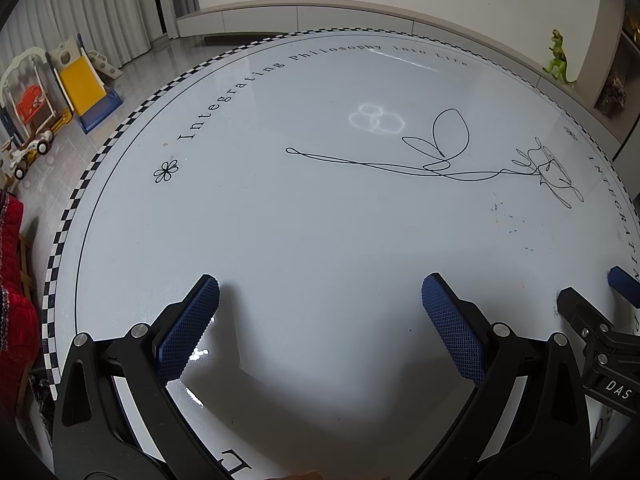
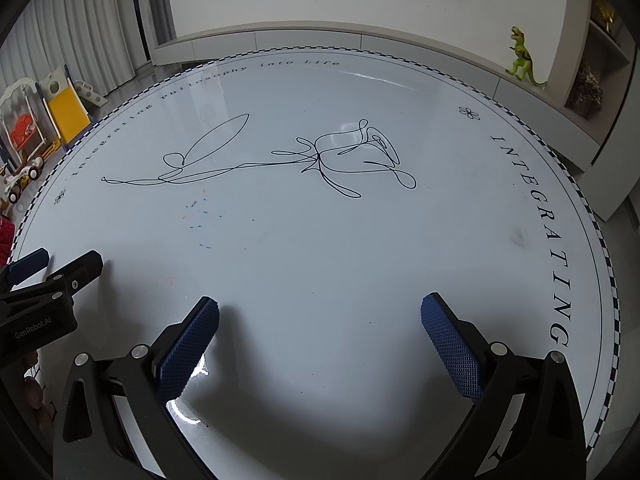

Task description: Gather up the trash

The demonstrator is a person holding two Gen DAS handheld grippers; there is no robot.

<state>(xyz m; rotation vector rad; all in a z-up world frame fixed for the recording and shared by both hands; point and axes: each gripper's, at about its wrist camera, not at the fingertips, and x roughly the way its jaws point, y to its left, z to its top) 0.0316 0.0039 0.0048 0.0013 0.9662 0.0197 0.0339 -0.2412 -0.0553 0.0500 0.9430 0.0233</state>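
Even, soft indoor light fills both views, neither dim nor harsh. The glossy round desk (image 1: 320, 220) mirrors pale glare streaks at its far rim and small bright glints near the left tongs (image 1: 320, 292) and right tongs (image 2: 320, 312), which cast broad soft shadows below them. Fisheye distortion bends the edges, corners vignette black, and focus stays sharp.

Right gripper (image 2: 320, 312) spread wide, blue pads (image 2: 188, 348) low over the near edge of a round white table (image 2: 360, 248). Left gripper (image 2: 56, 264) poking in at the left edge. Line-drawn rose (image 2: 348, 160) near centre; green dinosaur (image 2: 522, 60) beyond the far right edge.
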